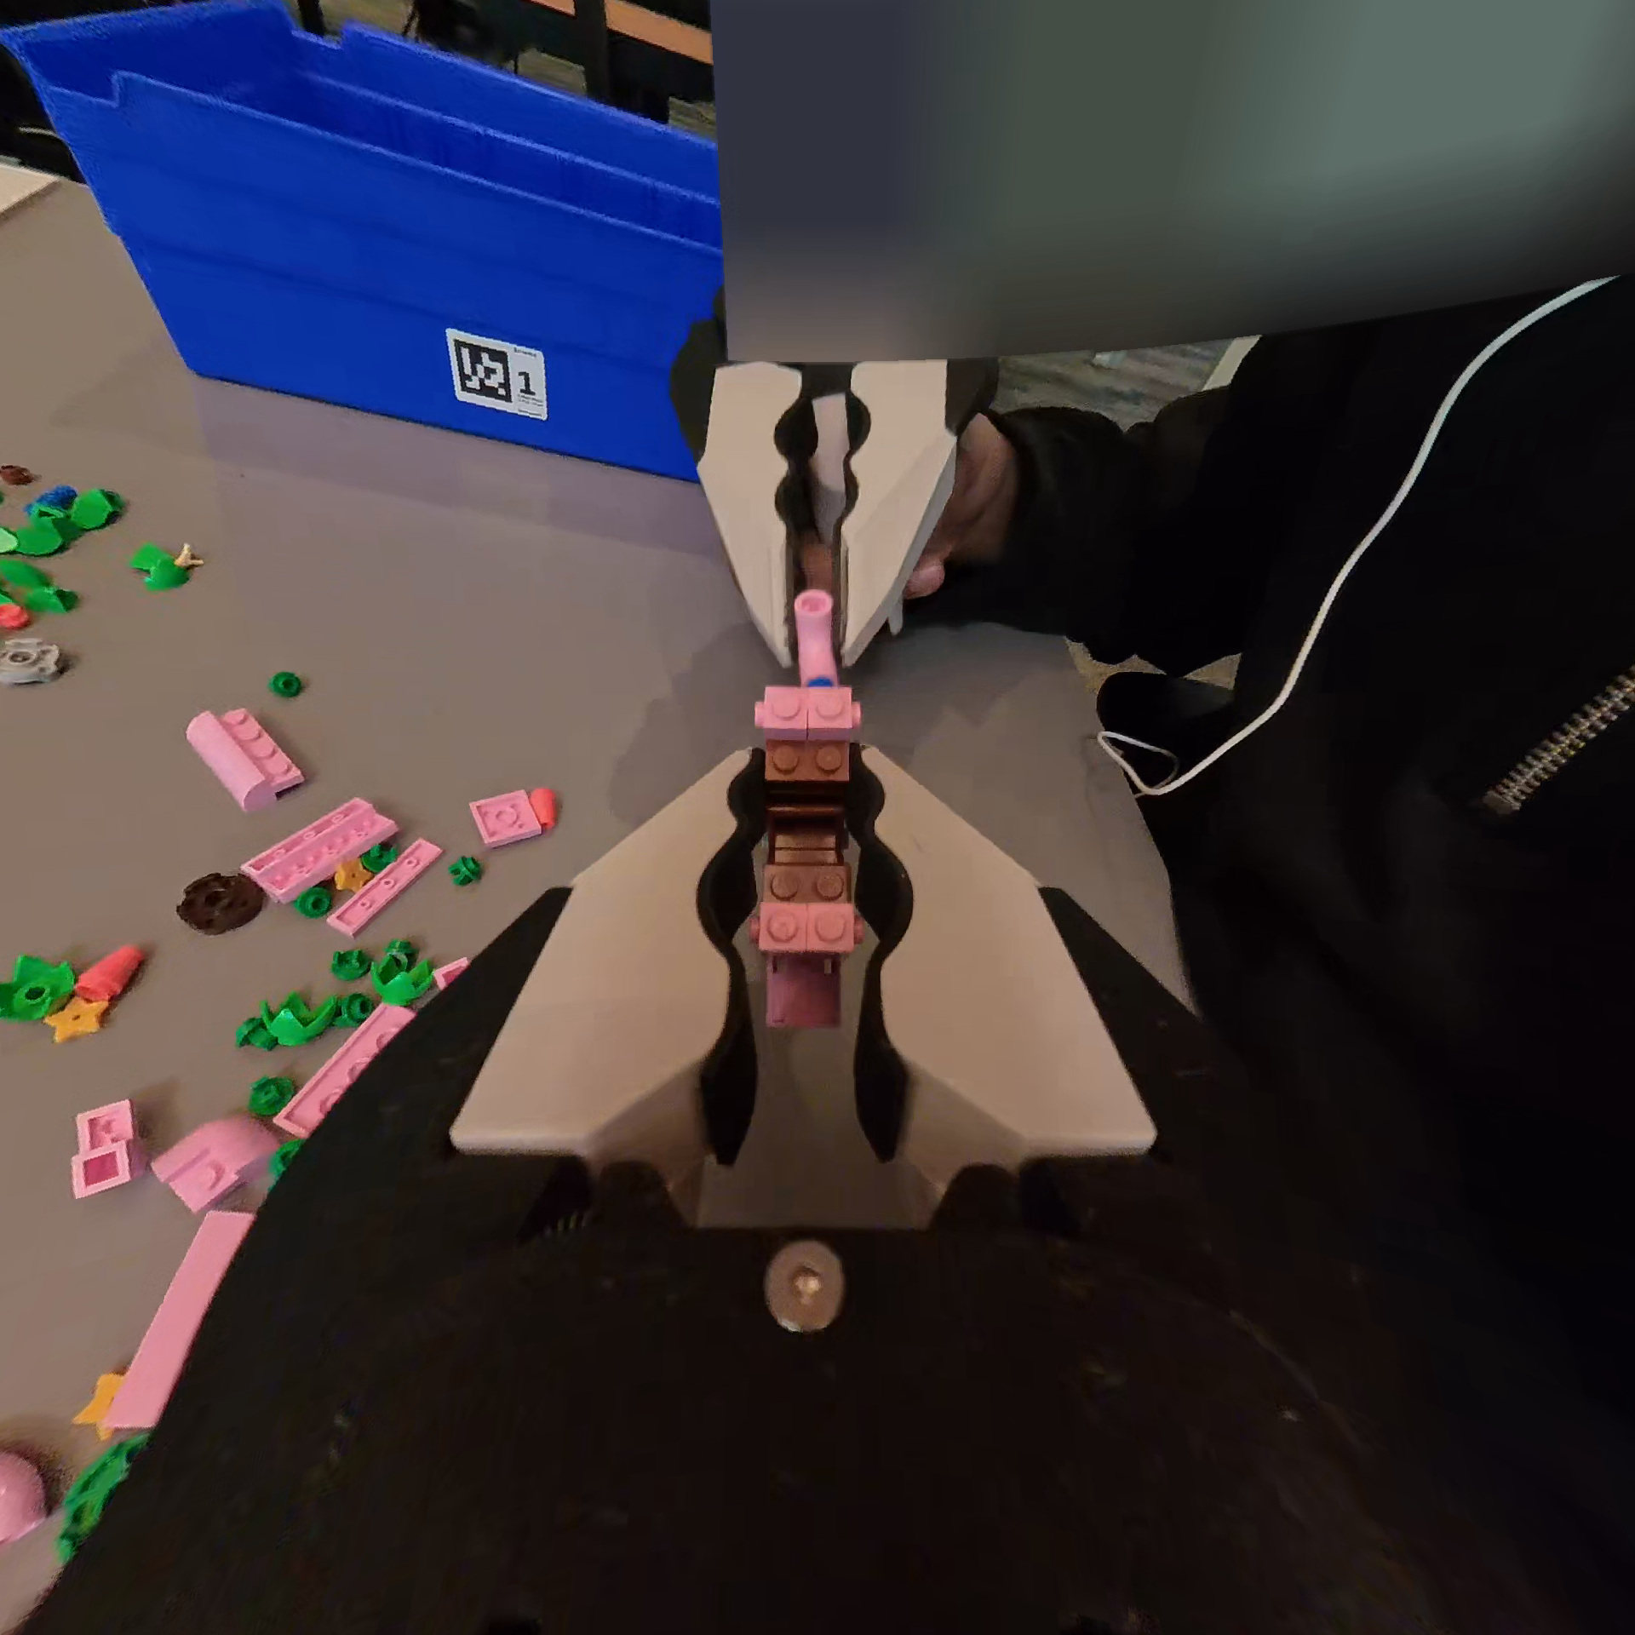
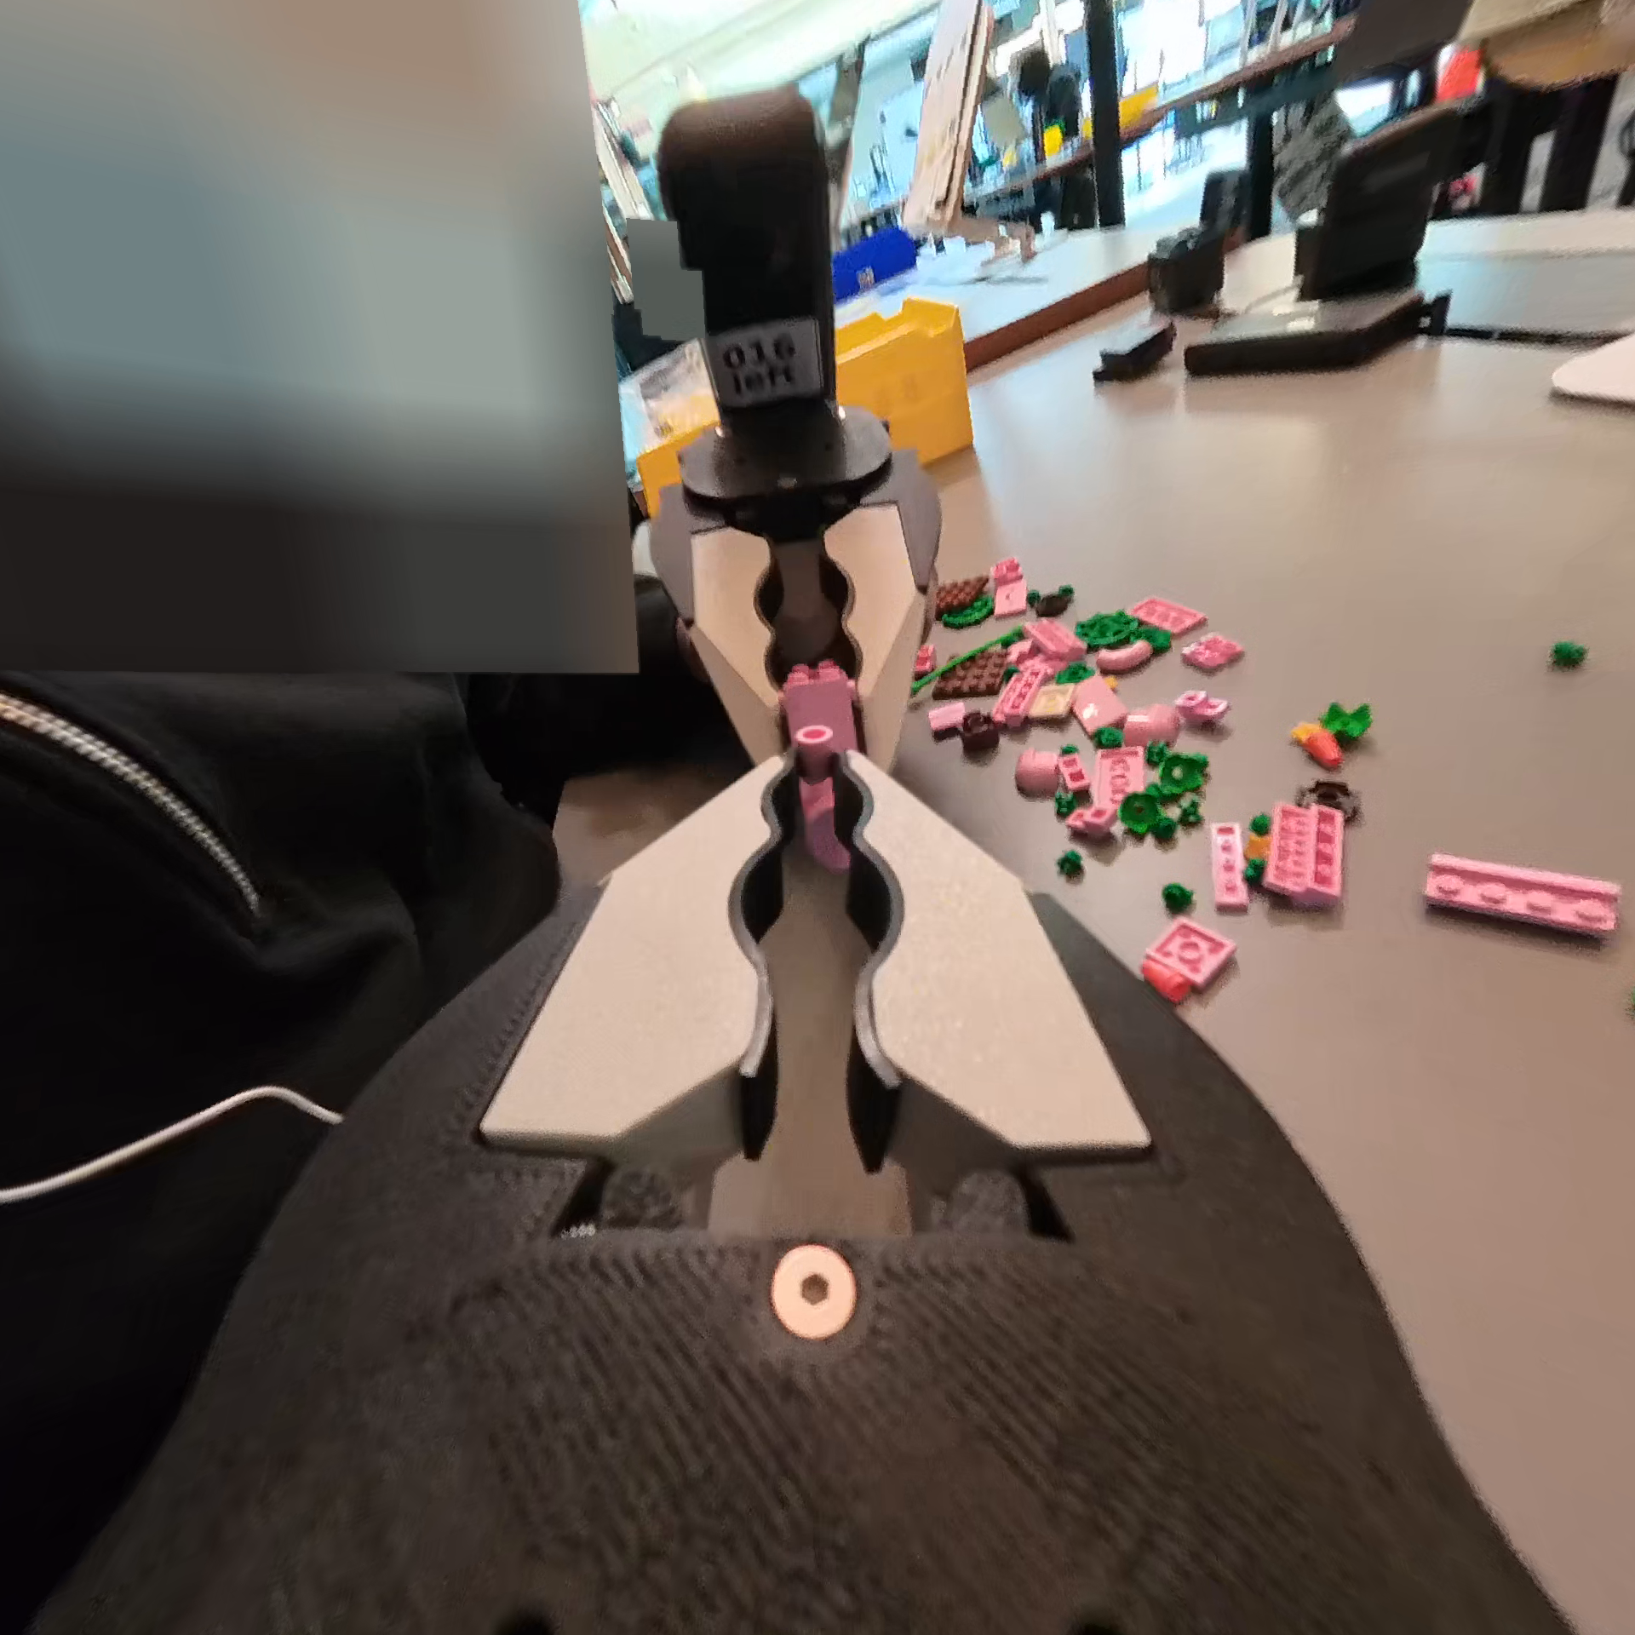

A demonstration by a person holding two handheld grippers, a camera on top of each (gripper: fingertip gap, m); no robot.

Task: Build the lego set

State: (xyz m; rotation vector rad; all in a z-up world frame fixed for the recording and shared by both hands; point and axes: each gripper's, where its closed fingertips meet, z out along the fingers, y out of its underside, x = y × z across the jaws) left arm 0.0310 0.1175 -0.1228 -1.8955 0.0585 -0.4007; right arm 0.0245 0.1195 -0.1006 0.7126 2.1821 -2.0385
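My left gripper (image 1: 807,763) is shut on a small pink and brown lego assembly (image 1: 807,849), held above the table edge. My right gripper (image 2: 816,759) is shut on a thin pink tube piece (image 2: 821,801). The two grippers face each other tip to tip. In the left wrist view the right gripper (image 1: 812,659) holds the pink tube (image 1: 814,641) against the far pink end of the assembly. In the right wrist view the left gripper (image 2: 818,708) shows behind the tube with the assembly's pink end (image 2: 818,703) between its fingers.
Loose pink, green, brown and orange lego pieces (image 1: 327,854) lie scattered on the grey table (image 1: 460,619), also in the right wrist view (image 2: 1115,708). A blue bin (image 1: 389,239) stands behind them. A yellow bin (image 2: 902,380) stands far off. A person in a black jacket (image 1: 1380,708) sits close. Only a small space, under 4 cm, lies between the two pairs of fingers.
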